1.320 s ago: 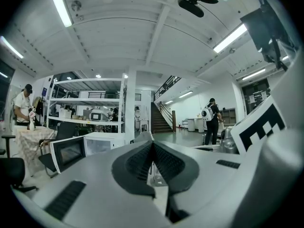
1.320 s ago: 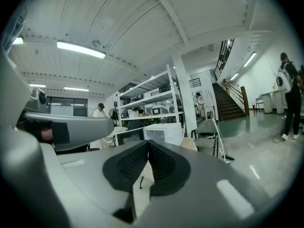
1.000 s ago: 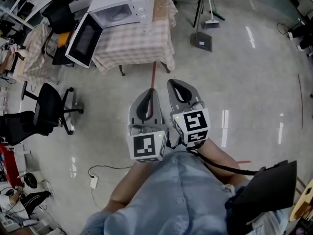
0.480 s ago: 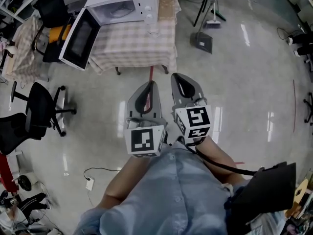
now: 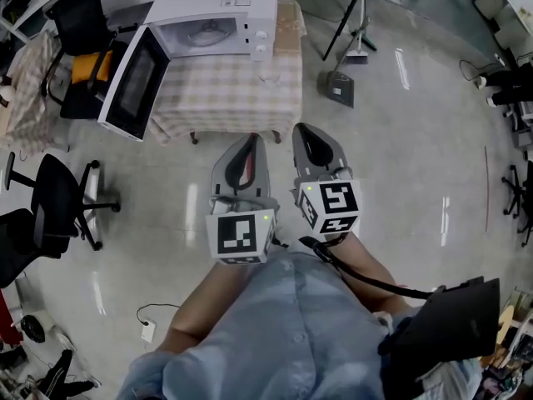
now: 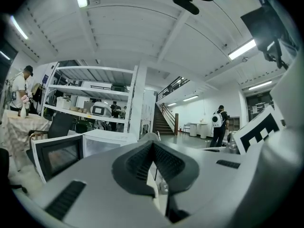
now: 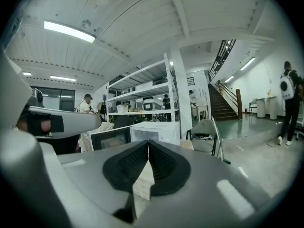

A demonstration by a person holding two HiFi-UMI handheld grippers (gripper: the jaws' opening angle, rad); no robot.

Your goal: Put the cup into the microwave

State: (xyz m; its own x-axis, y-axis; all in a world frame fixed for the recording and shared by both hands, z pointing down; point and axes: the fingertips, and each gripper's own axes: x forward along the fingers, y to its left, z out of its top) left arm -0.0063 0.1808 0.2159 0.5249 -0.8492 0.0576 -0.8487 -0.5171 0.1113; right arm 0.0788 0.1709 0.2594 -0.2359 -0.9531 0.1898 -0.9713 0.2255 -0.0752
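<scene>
The task is hardly begun. My left claw (image 5: pixel 251 138) and my right claw (image 5: pixel 306 130) are both clenched on nothing, side by side over the floor, well apart from the worktop (image 5: pixel 225 98). The microwave (image 5: pixel 218 11) stands there with its door (image 5: pixel 129 82) already open. What I take for the cup (image 5: pixel 266 73), a clear one, is on the worktop just beside the microwave's front right corner. It seems upright, long axis vertical and mouth up, but it is too small to be sure. Grasping and placing are both left.
</scene>
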